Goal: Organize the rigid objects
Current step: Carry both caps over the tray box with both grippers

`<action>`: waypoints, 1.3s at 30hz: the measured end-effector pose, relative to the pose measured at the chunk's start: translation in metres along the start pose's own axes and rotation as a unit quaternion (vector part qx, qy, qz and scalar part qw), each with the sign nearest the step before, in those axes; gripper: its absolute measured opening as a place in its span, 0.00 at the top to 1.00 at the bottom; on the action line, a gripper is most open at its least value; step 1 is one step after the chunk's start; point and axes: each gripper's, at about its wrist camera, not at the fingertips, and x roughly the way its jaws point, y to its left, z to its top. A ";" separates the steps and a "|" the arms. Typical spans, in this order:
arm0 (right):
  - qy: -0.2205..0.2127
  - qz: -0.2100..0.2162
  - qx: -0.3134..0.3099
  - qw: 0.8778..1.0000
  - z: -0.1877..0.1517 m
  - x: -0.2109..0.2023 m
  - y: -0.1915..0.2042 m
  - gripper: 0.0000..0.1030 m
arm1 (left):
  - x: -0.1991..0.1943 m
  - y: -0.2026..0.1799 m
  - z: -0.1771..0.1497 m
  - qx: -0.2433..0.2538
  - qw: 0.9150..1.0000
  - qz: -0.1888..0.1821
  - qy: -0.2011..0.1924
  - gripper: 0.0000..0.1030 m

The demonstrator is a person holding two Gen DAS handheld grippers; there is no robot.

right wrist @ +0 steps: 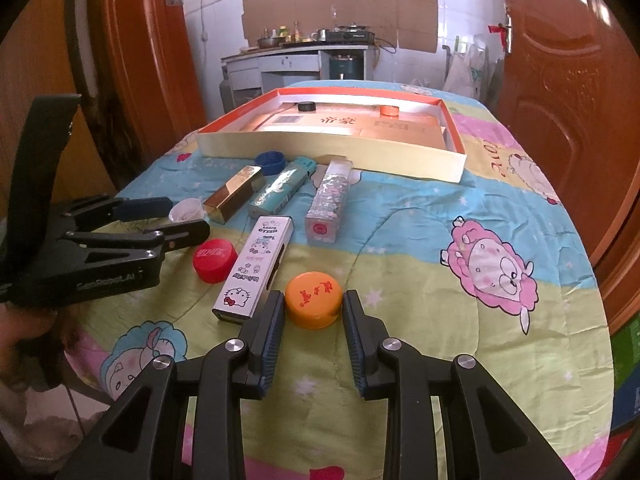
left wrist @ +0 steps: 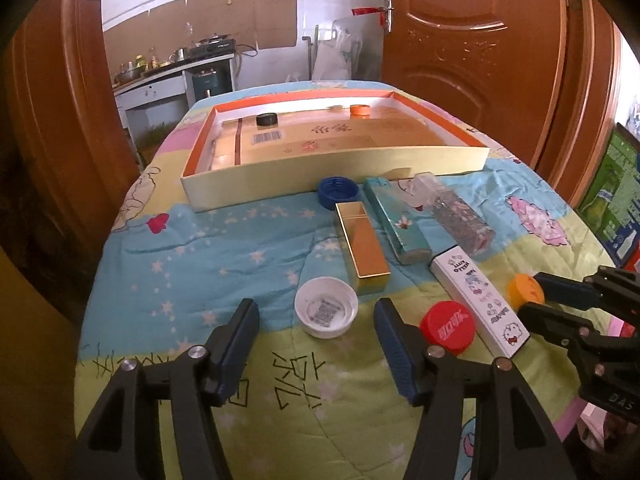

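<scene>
Caps (left wrist: 326, 306) outside tray: four; boxes (left wrist: 362, 243): four; left fingers (left wrist: 316, 322) released, right fingers (right wrist: 313, 311) grasping orange cap (right wrist: 313, 298).

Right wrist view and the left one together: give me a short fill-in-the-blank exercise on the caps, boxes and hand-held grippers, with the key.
1. The right hand-held gripper is shut on the ____ cap.
2. The open left hand-held gripper has the ____ cap, lying inside up, just ahead of its fingers.
3. The red cap lies on the quilt beside the box with the ____ cartoon.
4. Inside the tray sit a black cap and an ____ cap.

Missing words: orange; white; Hello Kitty; orange
</scene>
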 end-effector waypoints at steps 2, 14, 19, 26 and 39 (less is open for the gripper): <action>0.000 0.002 0.001 1.000 0.000 0.000 0.000 0.70 | -0.001 0.002 0.000 -0.003 1.000 0.005 -0.003 0.61; -0.007 -0.001 -0.002 1.000 0.001 -0.004 -0.002 0.71 | -0.014 -0.001 0.000 -0.006 1.000 -0.002 -0.010 0.71; -0.018 -0.005 -0.003 1.000 0.006 -0.013 -0.004 0.71 | -0.030 -0.003 0.006 -0.002 1.000 -0.004 -0.027 0.70; -0.039 -0.009 -0.004 0.999 0.020 -0.027 -0.005 0.71 | -0.050 -0.005 0.022 0.002 0.999 -0.005 -0.054 0.70; -0.079 -0.015 0.008 0.997 0.071 -0.044 -0.016 0.71 | -0.059 0.001 0.060 -0.020 0.997 0.006 -0.077 0.70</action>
